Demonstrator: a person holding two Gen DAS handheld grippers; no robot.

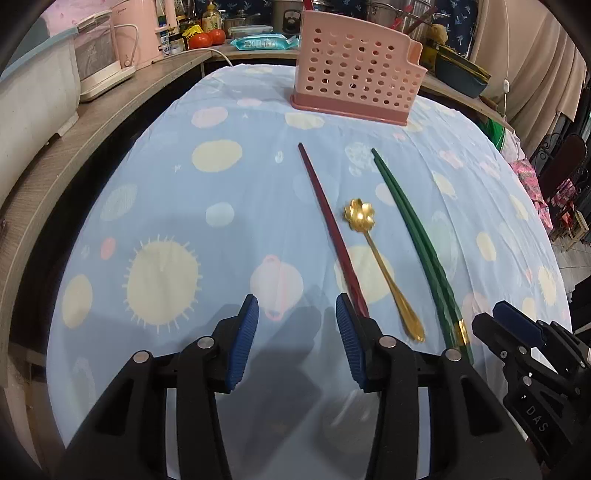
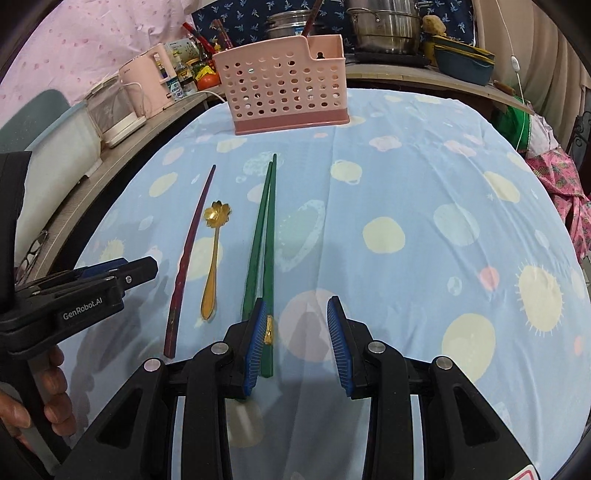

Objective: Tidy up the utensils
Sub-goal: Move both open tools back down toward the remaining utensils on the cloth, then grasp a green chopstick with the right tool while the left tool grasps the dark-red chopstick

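Tongs on both sides hover spread wide and empty over the cloth-covered table (image 1: pixel 155 192): the left tongs (image 1: pixel 297 328) have their right pad just beside the butt of the dark red chopsticks (image 1: pixel 327 221), and the right tongs (image 2: pixel 295 332) have their left pad over the thick ends of the green chopsticks (image 2: pixel 263 236). Between the two pairs lies a gold flower-bowl spoon (image 2: pixel 213 258), apart from both, all pointing toward the pink perforated utensil holder (image 2: pixel 284 92) at the far edge. Behind it, a pink kettle (image 2: pixel 147 83), tomatoes (image 1: pixel 207 38) and steel pots (image 2: pixel 384 27) crowd the surrounding shelf.
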